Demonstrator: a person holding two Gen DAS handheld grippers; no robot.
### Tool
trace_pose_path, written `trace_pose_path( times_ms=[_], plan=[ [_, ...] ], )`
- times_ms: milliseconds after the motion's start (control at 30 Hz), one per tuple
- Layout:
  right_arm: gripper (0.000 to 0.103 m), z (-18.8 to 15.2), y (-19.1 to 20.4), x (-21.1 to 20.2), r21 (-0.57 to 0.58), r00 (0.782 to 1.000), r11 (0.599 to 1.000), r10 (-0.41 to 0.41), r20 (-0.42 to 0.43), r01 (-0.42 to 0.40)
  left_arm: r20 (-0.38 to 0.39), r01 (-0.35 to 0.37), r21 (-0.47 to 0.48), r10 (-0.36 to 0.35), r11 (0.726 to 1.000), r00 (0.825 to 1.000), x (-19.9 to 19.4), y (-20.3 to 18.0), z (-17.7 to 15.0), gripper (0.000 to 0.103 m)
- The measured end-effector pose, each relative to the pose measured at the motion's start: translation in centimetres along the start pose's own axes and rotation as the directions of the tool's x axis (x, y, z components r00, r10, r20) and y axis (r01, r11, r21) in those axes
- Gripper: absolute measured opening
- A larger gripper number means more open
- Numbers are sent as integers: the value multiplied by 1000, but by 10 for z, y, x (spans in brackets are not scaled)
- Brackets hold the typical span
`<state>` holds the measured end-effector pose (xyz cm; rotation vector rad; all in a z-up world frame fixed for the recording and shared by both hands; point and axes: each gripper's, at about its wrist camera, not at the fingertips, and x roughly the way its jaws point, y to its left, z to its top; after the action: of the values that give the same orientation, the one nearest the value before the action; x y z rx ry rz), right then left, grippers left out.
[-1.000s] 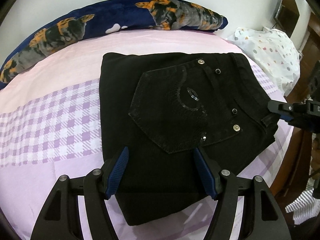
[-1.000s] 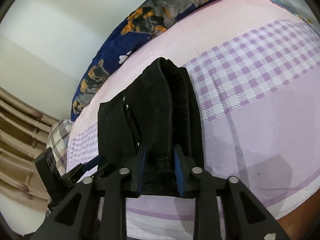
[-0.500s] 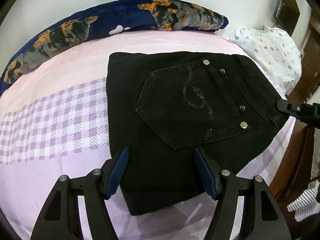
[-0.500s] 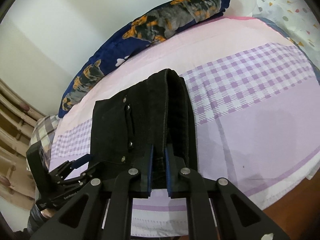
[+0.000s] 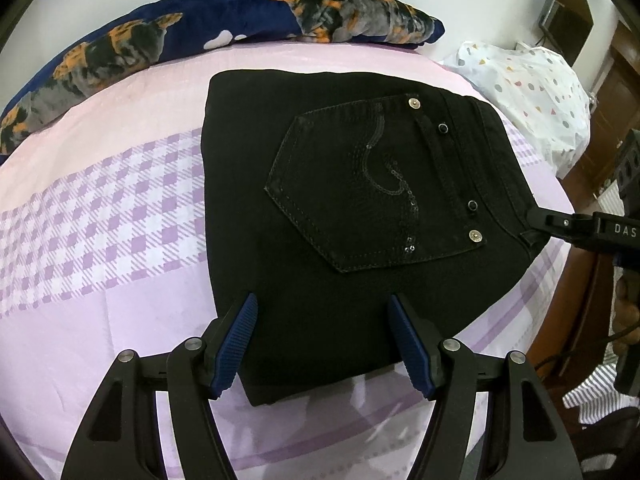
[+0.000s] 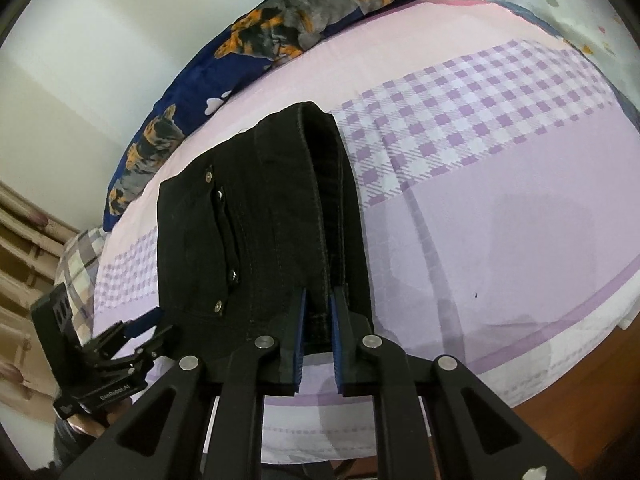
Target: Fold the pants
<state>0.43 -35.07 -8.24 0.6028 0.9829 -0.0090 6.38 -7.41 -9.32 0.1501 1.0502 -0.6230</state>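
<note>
1. We see the folded black denim pants [image 5: 344,216] lying mid-frame on the pink and purple checked bed [image 5: 104,216], pocket side up, so the compact stack can be straightened.
2. Our right gripper [image 6: 318,316] is clenched on the pants' waistband edge at lower centre of its view, presumably to tug it square.
3. Our left gripper [image 5: 324,344] hangs released over the near edge, tilted downward, its pads apart and pinching nothing.
</note>
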Motion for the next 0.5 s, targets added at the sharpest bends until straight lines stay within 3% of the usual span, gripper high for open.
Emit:
trace_pose_path(
  times_ms=[100, 200, 400, 500],
  plan=[
    [15, -1, -2, -2, 35, 1000, 999, 16, 8, -16, 8, -5, -2, 5, 1000, 1000, 0, -1, -2, 68],
    [27, 0, -1, -7, 50, 1000, 999, 5, 15, -6, 13, -8, -4, 8, 1000, 1000, 0, -2, -4, 68],
    [27, 18, 12, -28, -7, 990, 997, -76, 118, 77, 11, -12, -1, 12, 1000, 1000, 0, -2, -5, 68],
    [27, 35, 26, -32, -46, 986, 997, -53, 155, 61, 11, -11, -1, 11, 1000, 1000, 0, -2, -4, 68]
  ],
)
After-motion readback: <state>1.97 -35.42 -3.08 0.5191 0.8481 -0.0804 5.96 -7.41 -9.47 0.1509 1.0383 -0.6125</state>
